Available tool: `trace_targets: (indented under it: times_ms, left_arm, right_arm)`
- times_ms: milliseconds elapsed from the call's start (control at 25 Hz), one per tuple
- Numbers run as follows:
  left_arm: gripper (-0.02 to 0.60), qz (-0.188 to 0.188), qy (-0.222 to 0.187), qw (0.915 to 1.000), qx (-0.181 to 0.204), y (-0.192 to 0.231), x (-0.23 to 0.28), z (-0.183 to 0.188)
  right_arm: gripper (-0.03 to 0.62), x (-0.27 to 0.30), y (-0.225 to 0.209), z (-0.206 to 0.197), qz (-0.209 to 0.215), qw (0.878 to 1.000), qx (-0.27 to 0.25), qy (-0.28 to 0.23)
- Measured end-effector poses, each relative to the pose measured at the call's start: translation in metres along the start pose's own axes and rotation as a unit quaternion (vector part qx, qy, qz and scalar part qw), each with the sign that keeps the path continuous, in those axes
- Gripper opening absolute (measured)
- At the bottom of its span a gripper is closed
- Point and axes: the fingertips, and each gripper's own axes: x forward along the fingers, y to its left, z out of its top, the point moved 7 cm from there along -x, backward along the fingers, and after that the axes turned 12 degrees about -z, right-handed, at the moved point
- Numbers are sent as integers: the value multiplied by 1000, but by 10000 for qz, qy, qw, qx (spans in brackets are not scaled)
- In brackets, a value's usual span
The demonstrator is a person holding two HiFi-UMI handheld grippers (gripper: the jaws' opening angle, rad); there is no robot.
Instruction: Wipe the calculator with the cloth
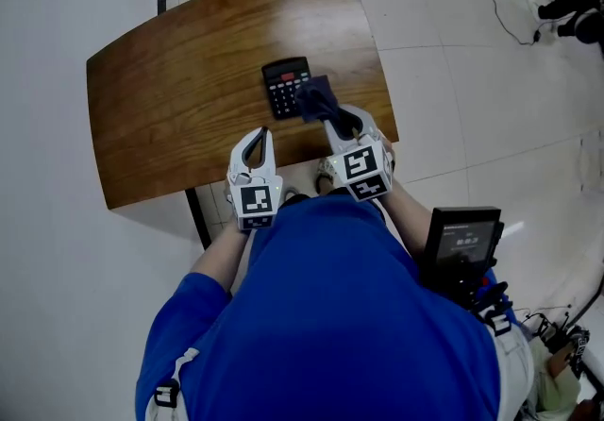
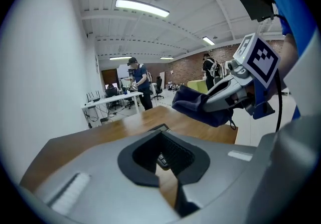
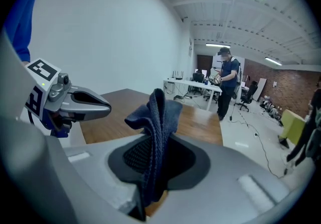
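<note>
desk: a brown wooden desk (image 1: 179, 89) is seen from above, with pale floor all round it.
calculator: a dark calculator (image 1: 283, 87) is laid flat near the desk's near edge, towards its right near corner, with its keys facing up.
cloth: a dark blue cloth (image 1: 319, 100) is bunched over the calculator's right side; whether it is pressed onto the keys cannot be told.
right gripper: the right gripper (image 1: 330, 119) is clamped on a fold of the cloth, and the rest of the fabric is left sticking out past the jaw tips.
left gripper: the left gripper (image 1: 262, 134) is held over the desk's near edge, left of the calculator and apart from it; its jaws are drawn together and nothing is gripped.
risk, sliding: the calculator is not braced by anything, so it is likely to be pushed across the smooth wood, perhaps towards the right edge, if a stroke is made sideways.
risk, cloth: only one fold is pinched, so the cloth could be dragged out of the jaws by friction on the keys.
risk, contact: with little fabric under them, the hard jaw tips could be scraped on the keys if they are lowered too far.
</note>
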Motion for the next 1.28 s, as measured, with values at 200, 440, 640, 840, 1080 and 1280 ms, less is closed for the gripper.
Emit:
trace_targets:
  times_ms: [200, 440, 640, 840, 1080, 1280]
  left_arm:
    - [6, -57, -420, 9991, -4, -7, -40, 2]
    - [6, -167, -566, 9983, -3, -12, -71, -1]
    - [6, -373, -874, 9955, -23, -25, -100, 6]
    - [6, -469, -1069, 9932, 19, -41, -115, 13]
    - [6, -347, -1256, 9915, -50, -63, -123, 27]
    - [6, -232, -1380, 9901, -69, -81, -118, 31]
  right_arm:
    - [69, -51, 32, 1, -284, 9985, 147, -445]
    - [69, -93, 52, 3, -610, 9952, 422, -641]
    - [69, -137, 62, 7, -928, 9910, 478, -840]
    - [69, -170, 65, 9, -1029, 9849, 867, -1087]
    - [69, -194, 51, 6, -924, 9831, 933, -1274]
    - [69, -207, 35, 5, -856, 9816, 883, -1462]
